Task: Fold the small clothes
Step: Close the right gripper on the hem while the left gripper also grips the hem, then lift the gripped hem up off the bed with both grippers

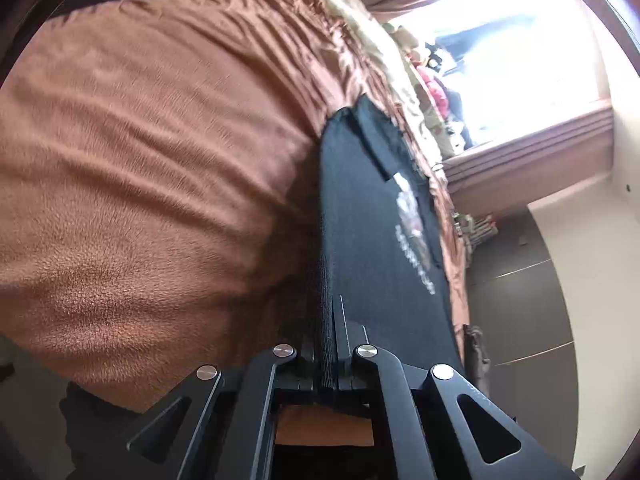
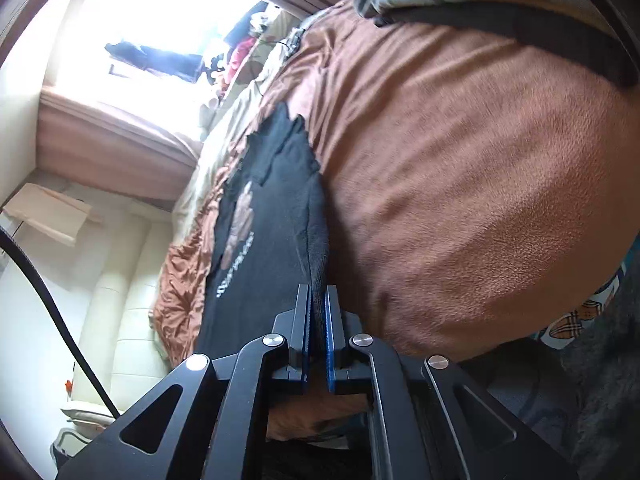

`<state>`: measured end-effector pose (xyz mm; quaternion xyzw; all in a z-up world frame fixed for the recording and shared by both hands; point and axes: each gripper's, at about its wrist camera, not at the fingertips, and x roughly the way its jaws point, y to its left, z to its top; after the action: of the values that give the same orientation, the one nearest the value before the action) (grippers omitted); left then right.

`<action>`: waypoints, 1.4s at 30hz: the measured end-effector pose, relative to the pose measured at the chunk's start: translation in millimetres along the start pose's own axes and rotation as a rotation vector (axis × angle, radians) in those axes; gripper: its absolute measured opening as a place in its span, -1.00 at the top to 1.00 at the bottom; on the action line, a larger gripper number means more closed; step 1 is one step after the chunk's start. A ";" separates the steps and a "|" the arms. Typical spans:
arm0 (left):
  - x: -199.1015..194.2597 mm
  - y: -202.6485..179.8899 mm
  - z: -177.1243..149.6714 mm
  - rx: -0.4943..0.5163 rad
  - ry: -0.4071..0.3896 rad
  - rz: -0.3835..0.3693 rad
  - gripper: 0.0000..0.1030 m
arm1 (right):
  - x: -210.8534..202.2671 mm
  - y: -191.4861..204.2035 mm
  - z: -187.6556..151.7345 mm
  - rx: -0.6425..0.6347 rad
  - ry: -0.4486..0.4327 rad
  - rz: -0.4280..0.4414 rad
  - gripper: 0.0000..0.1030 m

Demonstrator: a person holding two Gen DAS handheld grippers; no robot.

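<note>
Bright window light point(image 1: 520, 52) washes out the upper right of the left wrist view, above a bed covered by a rumpled rust-brown fleece blanket point(image 1: 160, 160) that fills most of both frames — no containers are visible. Across the frame centre lies a black short-sleeved T-shirt with a pale printed graphic point(image 1: 376, 216). The left gripper point(image 1: 329, 320) is pressed together on the shirt's ribbed edge at lower centre, and the right gripper point(image 2: 319, 304), blue-padded, pinches another edge of it.
</note>
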<state>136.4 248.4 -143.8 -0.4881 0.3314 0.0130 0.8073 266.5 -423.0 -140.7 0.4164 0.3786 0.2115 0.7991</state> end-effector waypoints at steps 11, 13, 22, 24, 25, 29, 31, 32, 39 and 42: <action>-38.2 -21.0 6.5 0.019 -0.064 -0.091 0.96 | -65.7 1.6 6.0 -0.040 -0.099 0.080 1.00; -31.1 -17.3 4.7 0.014 -0.047 -0.059 0.96 | -67.8 -7.5 7.8 -0.028 -0.083 0.071 1.00; -16.2 10.1 -3.5 -0.006 -0.028 -0.002 0.95 | -13.2 -26.9 -8.1 -0.034 0.086 -0.051 1.00; -15.1 10.5 -3.6 0.005 -0.026 0.008 0.95 | 3.9 -30.6 -9.8 -0.019 0.122 -0.047 1.00; -14.3 10.6 -3.4 0.009 -0.024 0.014 0.95 | 11.8 -32.8 -11.2 -0.012 0.139 -0.040 1.00; -9.8 13.6 -0.8 0.020 -0.012 0.041 0.95 | 28.5 -41.0 -6.0 0.020 0.164 -0.051 1.00; -5.9 15.5 0.2 0.023 -0.006 0.053 0.95 | 31.0 -44.5 -2.0 0.031 0.169 -0.048 0.67; -4.3 17.8 0.5 0.021 -0.002 0.057 0.95 | 31.8 -45.9 -0.3 0.034 0.168 -0.052 0.44; 6.7 29.5 1.1 0.014 0.018 0.081 0.95 | 26.9 -52.2 2.1 0.082 0.151 0.034 0.07; 10.5 35.2 0.8 0.005 0.025 0.085 0.95 | 38.9 -60.0 -1.8 0.131 0.171 0.097 0.07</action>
<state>132.8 264.3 -176.7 -0.4716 0.3619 0.0405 0.8031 290.6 -430.5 -207.6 0.4659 0.4377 0.2595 0.7238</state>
